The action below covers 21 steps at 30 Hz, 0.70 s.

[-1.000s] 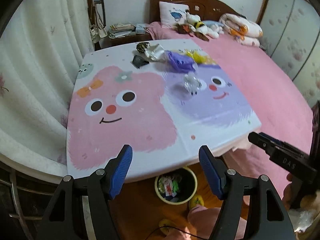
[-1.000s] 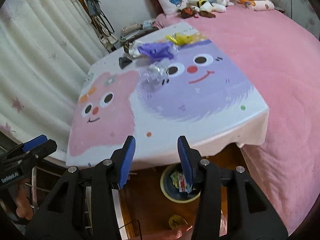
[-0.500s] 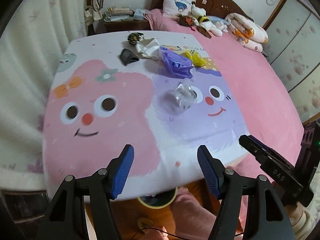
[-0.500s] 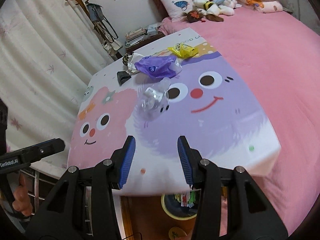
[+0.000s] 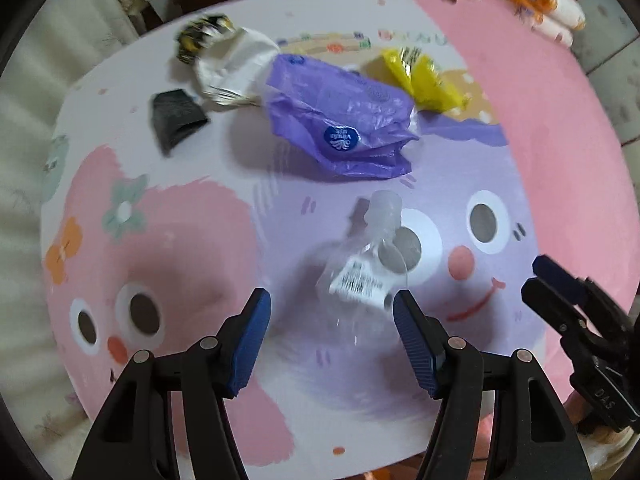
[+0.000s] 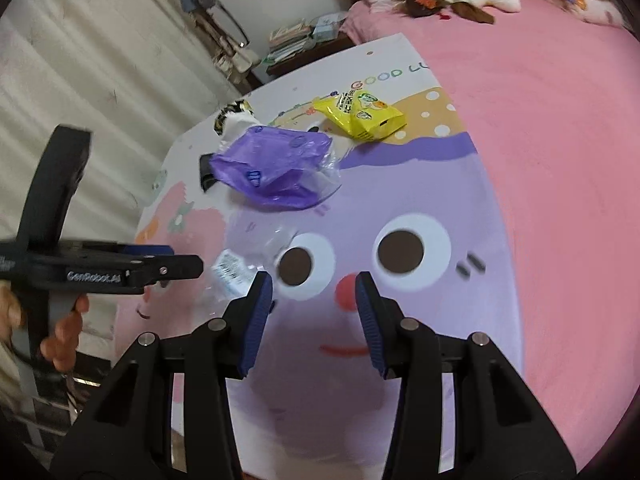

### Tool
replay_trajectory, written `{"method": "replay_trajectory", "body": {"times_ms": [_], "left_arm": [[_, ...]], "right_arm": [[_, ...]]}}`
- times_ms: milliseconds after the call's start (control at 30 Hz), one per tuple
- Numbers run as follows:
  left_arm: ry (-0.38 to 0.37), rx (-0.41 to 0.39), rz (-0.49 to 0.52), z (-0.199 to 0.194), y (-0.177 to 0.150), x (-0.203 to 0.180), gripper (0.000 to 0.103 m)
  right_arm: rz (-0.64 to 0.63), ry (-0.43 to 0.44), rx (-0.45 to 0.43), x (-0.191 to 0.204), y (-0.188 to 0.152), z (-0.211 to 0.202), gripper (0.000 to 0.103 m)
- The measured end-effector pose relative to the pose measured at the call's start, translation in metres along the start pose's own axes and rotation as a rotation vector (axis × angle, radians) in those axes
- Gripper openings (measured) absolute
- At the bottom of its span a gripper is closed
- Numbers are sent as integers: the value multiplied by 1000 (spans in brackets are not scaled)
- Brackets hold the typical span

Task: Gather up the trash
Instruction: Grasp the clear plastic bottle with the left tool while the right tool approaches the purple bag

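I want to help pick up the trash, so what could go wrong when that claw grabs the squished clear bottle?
The clear bottle is crumpled and light, so the open left gripper might knock it away instead of catching it. The right gripper hangs close beside it, so the two could bump. The purple bag lies just behind and might get dragged.

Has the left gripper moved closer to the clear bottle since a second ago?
Yes. The left gripper has advanced over the table toward the clear bottle, which now lies just ahead of its open jaws.

Your left tool (image 5: 332, 328) hangs with its jaws spread wide, nothing between them. Your right tool (image 6: 314, 314) sits level beside it, jaws likewise apart and empty. Your left hand (image 6: 60, 336) grips its handle.
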<state>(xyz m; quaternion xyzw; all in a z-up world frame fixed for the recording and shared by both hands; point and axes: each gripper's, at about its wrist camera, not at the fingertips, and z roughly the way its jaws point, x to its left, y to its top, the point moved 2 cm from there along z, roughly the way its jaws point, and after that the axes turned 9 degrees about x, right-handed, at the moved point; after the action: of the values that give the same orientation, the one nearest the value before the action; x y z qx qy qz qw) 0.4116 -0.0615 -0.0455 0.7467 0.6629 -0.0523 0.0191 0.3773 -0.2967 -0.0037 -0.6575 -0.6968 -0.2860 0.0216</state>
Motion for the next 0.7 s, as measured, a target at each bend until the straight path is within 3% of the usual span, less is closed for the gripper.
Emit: {"method": "replay_trajectory", "body": {"times_ms": [133,300,400,467,700], "left_arm": [[23,102,39,31,22,-6,66],[-8,186,46,57,36,-15,58],[-59,196,34,63,40,-20,48],[-98,200,17,64,41,-23,35],[-146,123,-96,59,42,-20,31]], "right_arm": [[-7,28,43,-15,21,21,41],[-38,45,71,-13,34,38,41],[-66,52,84,-9,43,44,41],[-95,53,87,-6,51,48,41],[-187,35,80,6,76,56,41]]}}
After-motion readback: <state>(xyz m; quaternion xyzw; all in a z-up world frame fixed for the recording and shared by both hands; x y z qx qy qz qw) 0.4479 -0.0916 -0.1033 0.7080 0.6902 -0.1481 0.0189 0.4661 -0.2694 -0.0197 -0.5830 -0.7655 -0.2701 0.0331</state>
